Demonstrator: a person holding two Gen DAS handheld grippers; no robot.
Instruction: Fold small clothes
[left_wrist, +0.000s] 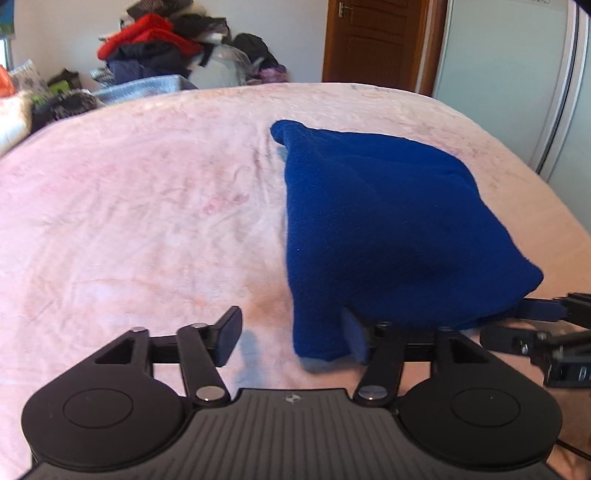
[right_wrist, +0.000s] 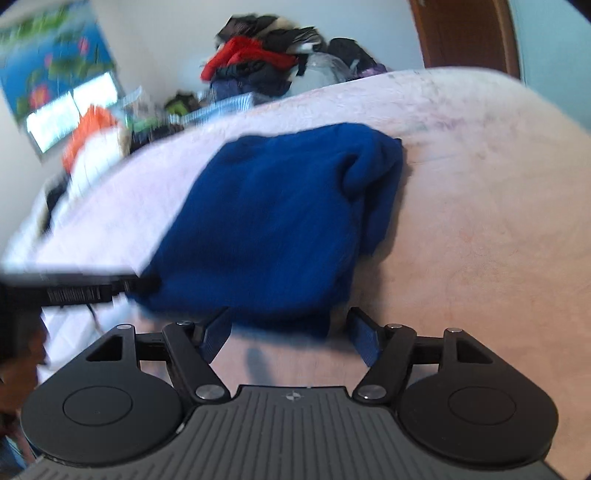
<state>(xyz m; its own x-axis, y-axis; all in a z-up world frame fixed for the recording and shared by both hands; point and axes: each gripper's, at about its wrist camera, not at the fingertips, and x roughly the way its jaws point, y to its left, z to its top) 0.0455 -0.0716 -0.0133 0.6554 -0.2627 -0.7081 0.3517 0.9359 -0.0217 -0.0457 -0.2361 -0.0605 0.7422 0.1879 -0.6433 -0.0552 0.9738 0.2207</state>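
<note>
A folded blue garment (left_wrist: 388, 229) lay on the pink bedspread (left_wrist: 147, 221). The left gripper (left_wrist: 291, 338) and right gripper (right_wrist: 290, 336) stood at its near edge, jaws apart, gripping nothing. No writing was legible.

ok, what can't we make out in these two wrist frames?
- Left wrist view: the near edge of the folded blue fleece garment is hidden behind the open left gripper's own finger.
- Right wrist view: motion blur smears the garment's folds and the open right gripper.
- Garment type: unclear in both.
</note>
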